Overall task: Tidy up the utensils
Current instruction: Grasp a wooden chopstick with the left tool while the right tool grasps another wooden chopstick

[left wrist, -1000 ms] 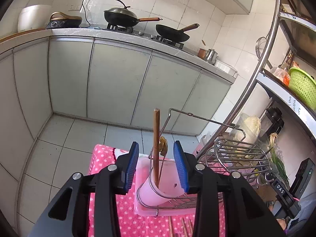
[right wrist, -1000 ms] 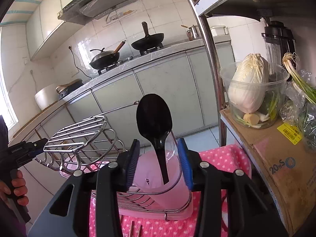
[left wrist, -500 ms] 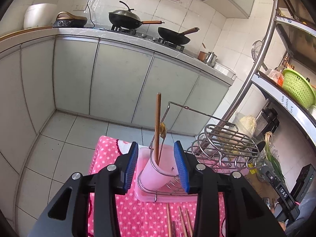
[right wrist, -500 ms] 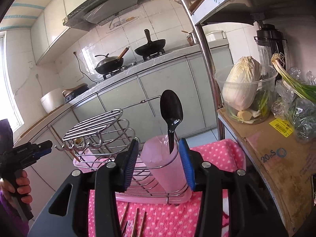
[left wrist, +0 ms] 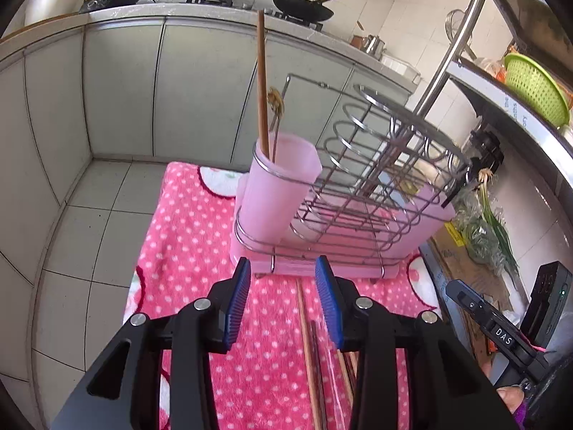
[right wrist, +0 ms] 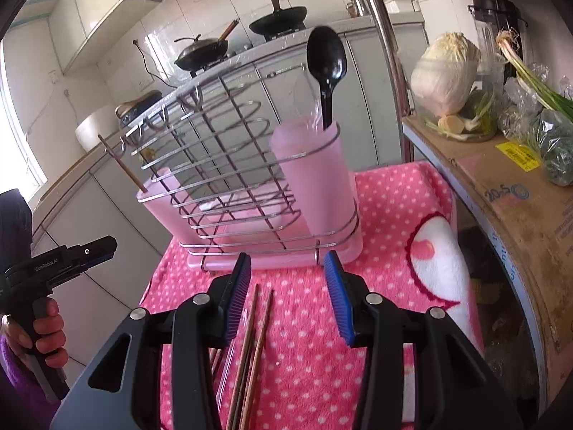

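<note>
Left wrist view: both grippers, jaws apart and empty, have dropped from the rack (left wrist: 361,193) toward the chopsticks (left wrist: 308,351).

Support surface is covered by a pink polka-dot cloth (left wrist: 186,251) (white patches with dark red outlines near its edges). On the cloth: wire rack (left wrist: 361,186) on a pink tray (right wrist: 272,259) toward the far side, and loose chopsticks (right wrist: 250,344) lying lengthwise on the near side, just short of the tray.
</note>
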Demonstrator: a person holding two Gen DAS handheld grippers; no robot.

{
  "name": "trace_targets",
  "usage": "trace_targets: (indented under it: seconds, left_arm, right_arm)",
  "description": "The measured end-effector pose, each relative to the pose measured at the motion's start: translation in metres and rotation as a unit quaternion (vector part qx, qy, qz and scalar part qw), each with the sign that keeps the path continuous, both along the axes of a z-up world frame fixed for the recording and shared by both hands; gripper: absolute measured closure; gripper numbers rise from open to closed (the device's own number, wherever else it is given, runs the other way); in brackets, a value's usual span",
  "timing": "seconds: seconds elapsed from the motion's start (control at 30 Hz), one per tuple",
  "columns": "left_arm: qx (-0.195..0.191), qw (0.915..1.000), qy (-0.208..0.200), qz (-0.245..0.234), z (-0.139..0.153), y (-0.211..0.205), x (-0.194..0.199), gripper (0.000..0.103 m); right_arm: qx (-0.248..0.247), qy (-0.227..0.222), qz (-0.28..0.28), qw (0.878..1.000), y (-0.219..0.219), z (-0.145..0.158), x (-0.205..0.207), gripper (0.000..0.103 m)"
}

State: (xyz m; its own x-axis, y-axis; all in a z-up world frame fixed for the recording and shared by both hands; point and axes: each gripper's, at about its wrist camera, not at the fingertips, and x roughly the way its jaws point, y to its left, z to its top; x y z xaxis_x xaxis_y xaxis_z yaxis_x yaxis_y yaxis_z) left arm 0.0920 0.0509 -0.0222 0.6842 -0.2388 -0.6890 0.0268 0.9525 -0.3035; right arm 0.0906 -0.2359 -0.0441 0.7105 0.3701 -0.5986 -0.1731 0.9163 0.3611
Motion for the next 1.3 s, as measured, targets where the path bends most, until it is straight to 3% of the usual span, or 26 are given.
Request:
trace_targets:
  seconds: [0.43, 0.63, 0.77, 1.1, 1.17, 1.3]
  left_arm:
    - [-0.012, 0.9907, 0.133, -0.026, -0.070, -0.033, 0.023, 0.066]
    - [-0.023, 0.9809, 0.190, -0.036, -0.092, -0.045, 0.049, 0.075]
    - [-0.005, 0.9789, 0.199, -0.046, -0.100, -0.059, 0.066, 0.085]
    - [0.049, 0.9699, 0.233, -0.050, -0.131, -0.082, 0.092, 0.088]
    - [0.057, 0.9717, 0.224, -0.048, -0.133, -0.085, 0.094, 0.097]
    - [0.045, 0.9746, 0.215, -0.044, -0.130, -0.076, 0.091, 0.098]
  right_arm:
    - [0.031, 0.131, 0.021, 0.991, 0.005, -0.050, 0.010, 0.059]
    - [0.053, 0.164, 0.028, 0.985, 0.003, -0.064, 0.013, 0.059]
    - [0.056, 0.170, 0.032, 0.983, 0.003, -0.068, 0.013, 0.059]
    - [0.068, 0.182, 0.049, 0.980, 0.004, -0.074, 0.017, 0.059]
    - [0.070, 0.185, 0.052, 0.979, 0.006, -0.075, 0.019, 0.059]
    - [0.072, 0.188, 0.067, 0.977, 0.015, -0.074, 0.024, 0.060]
